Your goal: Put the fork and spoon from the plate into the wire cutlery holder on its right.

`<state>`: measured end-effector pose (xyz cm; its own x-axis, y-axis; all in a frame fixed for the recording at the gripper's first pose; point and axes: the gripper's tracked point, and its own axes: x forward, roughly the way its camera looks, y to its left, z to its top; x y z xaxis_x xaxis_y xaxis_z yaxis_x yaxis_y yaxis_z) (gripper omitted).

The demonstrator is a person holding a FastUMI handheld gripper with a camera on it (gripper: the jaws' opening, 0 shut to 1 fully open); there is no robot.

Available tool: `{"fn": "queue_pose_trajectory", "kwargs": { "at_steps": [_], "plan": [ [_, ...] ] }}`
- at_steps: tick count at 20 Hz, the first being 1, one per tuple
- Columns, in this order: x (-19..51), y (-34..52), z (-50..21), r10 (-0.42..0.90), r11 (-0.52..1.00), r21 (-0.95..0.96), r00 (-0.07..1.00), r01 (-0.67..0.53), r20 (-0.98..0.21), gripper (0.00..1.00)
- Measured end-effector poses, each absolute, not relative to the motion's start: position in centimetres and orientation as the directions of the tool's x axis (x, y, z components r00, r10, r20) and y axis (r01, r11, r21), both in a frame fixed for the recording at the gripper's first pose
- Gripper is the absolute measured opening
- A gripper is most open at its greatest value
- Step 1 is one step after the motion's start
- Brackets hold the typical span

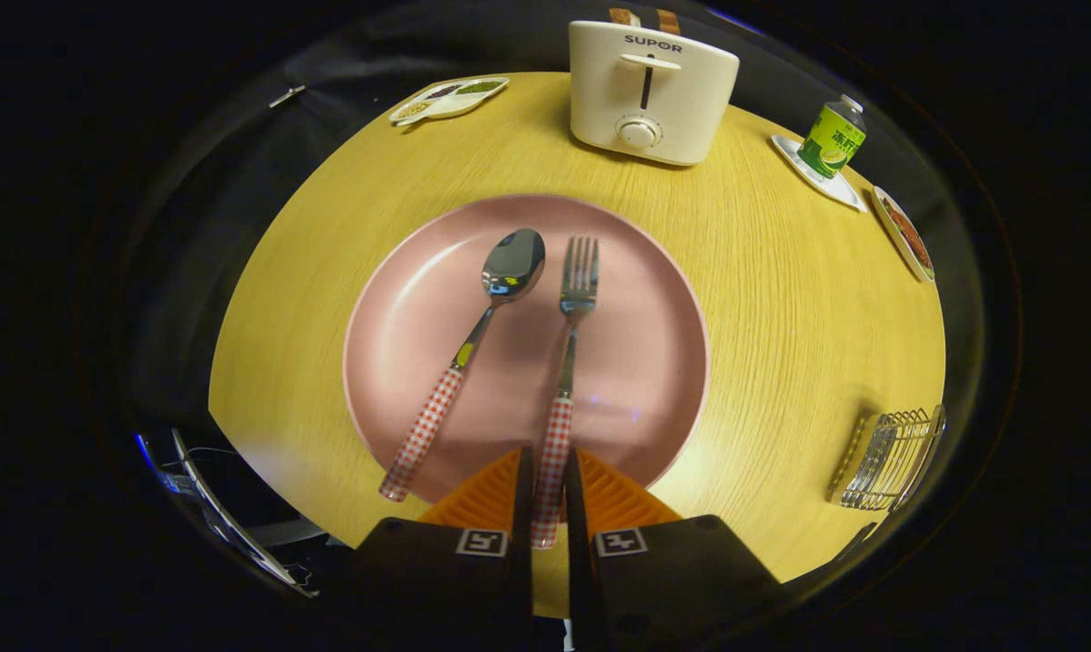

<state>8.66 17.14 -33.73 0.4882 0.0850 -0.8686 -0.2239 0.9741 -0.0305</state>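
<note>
Two utensils lie on the plate (654, 362); tongs (550, 493) pinching the fork (570, 335) handle should lift it level toward the holder (889, 457).

Rides on the gripper (546, 489), looking forward and down along its two fingers, closed on the fork (570, 344) handle. Sits low and close over the pink plate (418, 317) (toaster (651, 91) beyond it), with the wire cutlery holder (891, 458) off right.

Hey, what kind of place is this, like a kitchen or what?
Probably a mock dining setup: a wooden table with a pink plate, a toaster and a wire cutlery holder. The gripper is closed around the fork handle.
</note>
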Motion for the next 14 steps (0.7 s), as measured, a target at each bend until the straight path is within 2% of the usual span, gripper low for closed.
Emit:
{"fn": "queue_pose_trajectory", "kwargs": {
  "at_steps": [1, 4, 14],
  "plan": [
    [8.5, 17.1, -33.7, 0.086, 0.976, -0.022, 0.48, -0.216, -0.873, 0.16],
    [8.7, 16.6, -32.9, 0.105, 0.978, 0.004, 0.482, -0.207, -0.87, 0.12],
    [5.0, 9.8, -24.9, 0.208, 0.968, 0.103, 0.498, -0.23, -0.842, 0.12]
  ]
}}
